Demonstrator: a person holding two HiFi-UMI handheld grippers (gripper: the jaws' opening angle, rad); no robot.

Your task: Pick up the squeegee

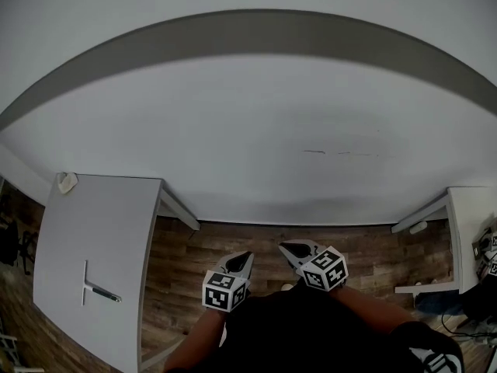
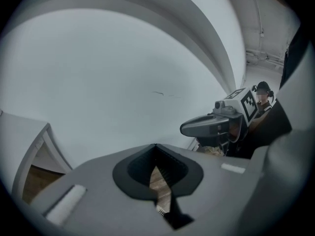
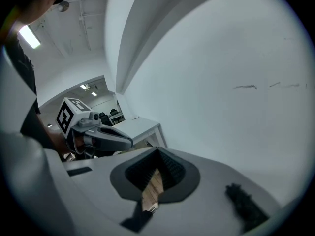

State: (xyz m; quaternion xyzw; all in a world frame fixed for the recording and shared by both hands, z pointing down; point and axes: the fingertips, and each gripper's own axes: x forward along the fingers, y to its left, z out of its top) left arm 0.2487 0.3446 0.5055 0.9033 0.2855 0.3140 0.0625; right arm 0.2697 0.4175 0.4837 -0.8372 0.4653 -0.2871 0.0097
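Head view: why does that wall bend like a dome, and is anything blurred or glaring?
Head view: the wide lens bows the wall; the light is even, with no glare; the squeegee is small but sharp. Gripper views: same bowing, black corners.

Grey table (image 1: 78, 231) at left; white wall (image 1: 248, 130) ahead; wood floor (image 1: 233, 243) below.

It looked like a plain office or lab room: a bare white wall (image 1: 256, 130) filled the upper frame, wood-plank floor (image 1: 256, 247) lay below, and white desks stood at the left (image 1: 93, 231) and right (image 1: 470, 208) edges, with cables (image 1: 466, 329) at lower right.
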